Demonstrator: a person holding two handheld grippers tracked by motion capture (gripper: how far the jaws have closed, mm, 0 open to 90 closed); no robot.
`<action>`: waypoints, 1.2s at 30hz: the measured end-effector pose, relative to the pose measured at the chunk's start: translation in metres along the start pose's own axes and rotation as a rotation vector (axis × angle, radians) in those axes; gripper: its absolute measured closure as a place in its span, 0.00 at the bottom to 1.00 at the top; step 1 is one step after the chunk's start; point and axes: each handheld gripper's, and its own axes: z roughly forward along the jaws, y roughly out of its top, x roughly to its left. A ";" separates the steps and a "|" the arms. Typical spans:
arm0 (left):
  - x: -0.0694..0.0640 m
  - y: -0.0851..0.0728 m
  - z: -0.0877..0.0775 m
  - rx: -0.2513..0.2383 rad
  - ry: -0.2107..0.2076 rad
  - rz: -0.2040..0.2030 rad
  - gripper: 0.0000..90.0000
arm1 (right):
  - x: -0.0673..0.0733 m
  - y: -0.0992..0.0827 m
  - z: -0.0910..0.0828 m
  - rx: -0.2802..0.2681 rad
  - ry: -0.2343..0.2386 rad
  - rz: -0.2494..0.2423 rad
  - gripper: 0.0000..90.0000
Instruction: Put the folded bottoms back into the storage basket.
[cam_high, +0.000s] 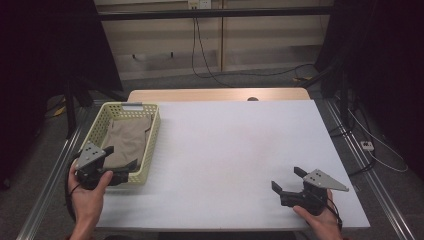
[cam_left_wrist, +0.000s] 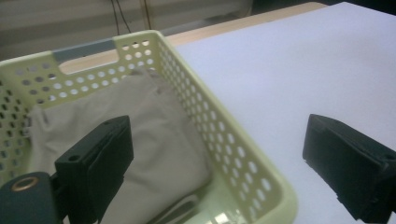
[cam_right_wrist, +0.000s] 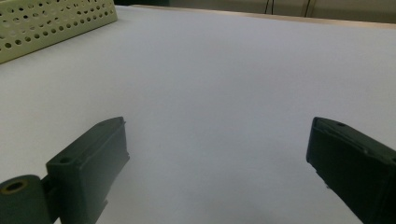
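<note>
Wide-apart jaws over white table (cam_right_wrist: 224, 79)

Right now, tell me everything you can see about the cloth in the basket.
The cloth is beige, soft-looking fabric, loosely folded, with creases and a seam or edge showing. It lies flat inside the pale yellow-green perforated plastic basket at the table's left side, covering most of its floor and pressing against the walls. The left tool hangs open at the basket's near end, one jaw over the cloth, the other outside the basket wall; whether it touches the cloth can't be told.
</note>
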 end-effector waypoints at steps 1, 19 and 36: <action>-0.004 0.000 0.002 0.000 -0.005 0.003 0.09 | 0.000 0.000 0.000 0.001 0.001 0.002 0.05; -0.057 0.013 0.044 0.033 -0.137 0.045 0.08 | 0.001 0.000 0.000 0.002 0.010 0.000 0.05; -0.093 -0.013 0.078 0.074 -0.205 0.079 0.09 | 0.002 0.000 0.000 0.004 0.019 -0.005 0.05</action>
